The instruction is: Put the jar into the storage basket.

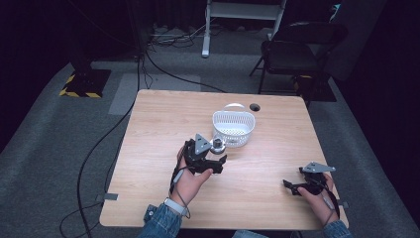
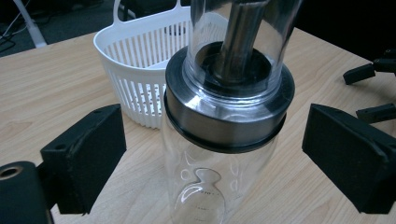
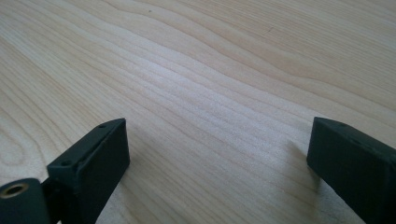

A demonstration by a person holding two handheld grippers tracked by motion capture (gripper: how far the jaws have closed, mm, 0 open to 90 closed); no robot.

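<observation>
**Left gripper lines up on the glass jar**

A dark room with grey carpet surrounds a pale wooden table; a folding chair stands in the upper right of the high view and cables trail down the left side. On the table, just above centre, sits a white slotted basket with a handle.

The jar, clear glass with a dark metal collar and a plunger-like rod inside, stands at the basket's lower left edge, close against it. In the left gripper view it fills the middle of the frame, with the basket behind it at upper left.

The left gripper is at the jar, its jaws apart on either side of the collar, and neither pad touches the glass. The right gripper rests low at the lower right of the high view, jaws wide apart over bare wood, nothing between them.

The step in hand looks like the approach before a grasp. Next, the jaws likely need to close squarely on the collar or the body below it; smooth glass could slip, and a push off-centre might tip the jar against the basket.
</observation>
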